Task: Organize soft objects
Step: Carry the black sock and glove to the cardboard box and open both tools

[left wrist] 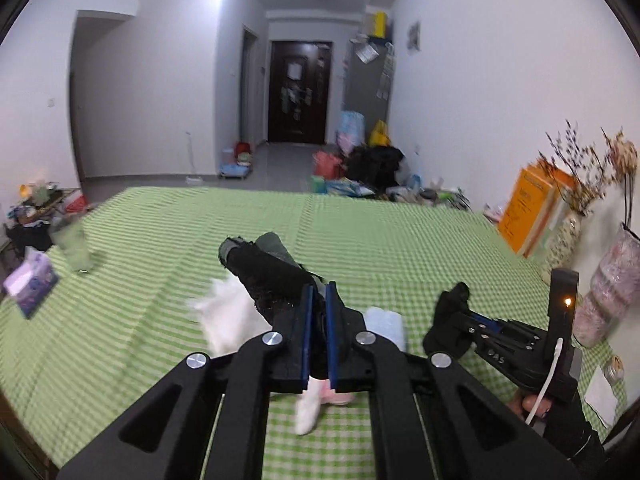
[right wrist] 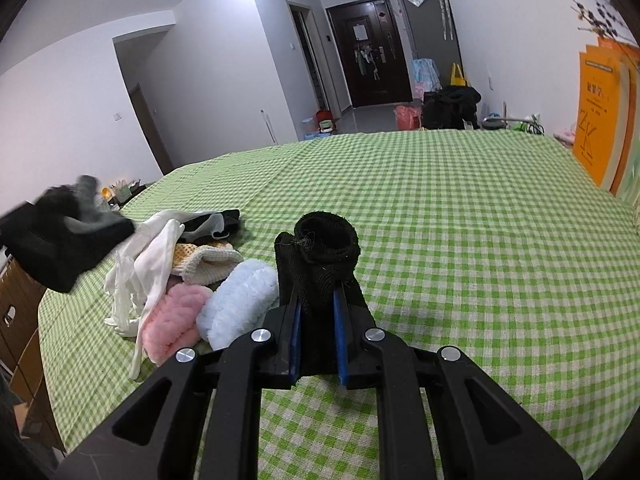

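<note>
Risky here: left gripper (left wrist: 318,320) clamped on a black-and-grey sock (left wrist: 268,268), right gripper (right wrist: 318,336) pinching a black sock (right wrist: 324,252), both above the green checked cloth (right wrist: 460,240), loose ends liable to slip free or snag the near-left pile (right wrist: 188,276).

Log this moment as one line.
left gripper: shut on black-and-grey sock | right gripper: shut on black sock | pile: on checked cloth

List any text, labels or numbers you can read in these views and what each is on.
"DAS": embossed on the right gripper body, partly blurred.
Orange book: dark print and large characters on the cover, too blurred to read.
Tissue box: print illegible.
Paper on the door: too small to read.
</note>
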`<state>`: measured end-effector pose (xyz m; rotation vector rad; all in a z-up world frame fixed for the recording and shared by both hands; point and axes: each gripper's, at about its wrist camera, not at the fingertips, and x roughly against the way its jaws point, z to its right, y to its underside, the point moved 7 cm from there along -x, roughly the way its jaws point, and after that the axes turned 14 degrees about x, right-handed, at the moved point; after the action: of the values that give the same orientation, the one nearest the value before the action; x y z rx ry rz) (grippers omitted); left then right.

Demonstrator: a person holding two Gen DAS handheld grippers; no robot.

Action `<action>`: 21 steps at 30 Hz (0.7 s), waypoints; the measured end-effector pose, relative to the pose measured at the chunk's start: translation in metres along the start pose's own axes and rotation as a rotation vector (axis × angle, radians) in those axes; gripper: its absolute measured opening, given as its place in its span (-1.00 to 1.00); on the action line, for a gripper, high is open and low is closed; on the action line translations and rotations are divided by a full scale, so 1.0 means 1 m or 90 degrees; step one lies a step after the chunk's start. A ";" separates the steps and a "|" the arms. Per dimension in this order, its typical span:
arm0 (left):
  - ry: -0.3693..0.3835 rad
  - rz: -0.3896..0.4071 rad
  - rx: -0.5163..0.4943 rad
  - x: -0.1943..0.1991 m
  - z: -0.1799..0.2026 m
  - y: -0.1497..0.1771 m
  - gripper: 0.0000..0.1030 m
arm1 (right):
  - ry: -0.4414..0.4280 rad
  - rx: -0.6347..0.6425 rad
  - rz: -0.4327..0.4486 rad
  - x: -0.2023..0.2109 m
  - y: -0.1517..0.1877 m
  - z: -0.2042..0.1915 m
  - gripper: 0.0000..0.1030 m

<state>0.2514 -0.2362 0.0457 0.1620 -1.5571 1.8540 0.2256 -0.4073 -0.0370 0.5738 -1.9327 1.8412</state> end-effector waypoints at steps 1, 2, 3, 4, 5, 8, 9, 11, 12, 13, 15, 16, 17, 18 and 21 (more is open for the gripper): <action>-0.004 0.005 0.007 0.006 -0.005 -0.003 -0.93 | 0.000 0.005 0.000 -0.001 -0.001 -0.002 -0.73; -0.008 0.012 0.017 0.015 -0.014 -0.007 -0.93 | 0.009 0.011 -0.003 -0.001 -0.002 -0.005 -0.73; -0.014 0.019 0.024 0.022 -0.023 -0.010 -0.93 | 0.012 0.015 -0.004 0.000 -0.005 -0.008 -0.73; -0.023 0.030 0.034 0.033 -0.035 -0.015 -0.93 | 0.010 0.018 -0.001 0.002 -0.008 -0.013 -0.73; -0.027 0.039 0.042 0.042 -0.044 -0.019 -0.93 | 0.006 0.025 0.007 0.005 -0.014 -0.022 -0.73; -0.045 0.071 0.072 0.070 -0.078 -0.030 -0.94 | -0.020 0.050 0.026 0.010 -0.033 -0.055 -0.73; -0.051 0.080 0.086 0.080 -0.094 -0.034 -0.94 | -0.029 0.060 0.031 0.010 -0.039 -0.066 -0.73; -0.061 0.093 0.104 0.097 -0.119 -0.037 -0.94 | -0.060 0.088 0.039 0.009 -0.052 -0.100 -0.73; -0.066 0.098 0.112 0.104 -0.128 -0.038 -0.94 | -0.071 0.100 0.042 0.008 -0.057 -0.114 -0.73; -0.078 0.108 0.126 0.115 -0.146 -0.039 -0.94 | -0.085 0.113 0.043 0.005 -0.062 -0.132 -0.73; -0.097 0.121 0.146 0.132 -0.175 -0.038 -0.94 | -0.111 0.131 0.041 -0.001 -0.068 -0.162 -0.73; -0.105 0.127 0.154 0.141 -0.190 -0.038 -0.93 | -0.131 0.142 0.037 -0.007 -0.071 -0.184 -0.73; -0.116 0.132 0.163 0.149 -0.205 -0.036 -0.94 | -0.143 0.150 0.033 -0.010 -0.072 -0.199 -0.73; -0.130 0.139 0.174 0.157 -0.223 -0.032 -0.94 | -0.157 0.161 0.029 -0.015 -0.073 -0.217 -0.73; -0.173 0.149 0.206 0.181 -0.271 -0.024 -0.94 | -0.206 0.201 0.012 -0.032 -0.073 -0.281 -0.73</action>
<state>0.2198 0.0870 0.0843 0.4086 -1.4908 2.3442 0.2958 -0.1297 0.0189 1.0105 -1.8486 2.1956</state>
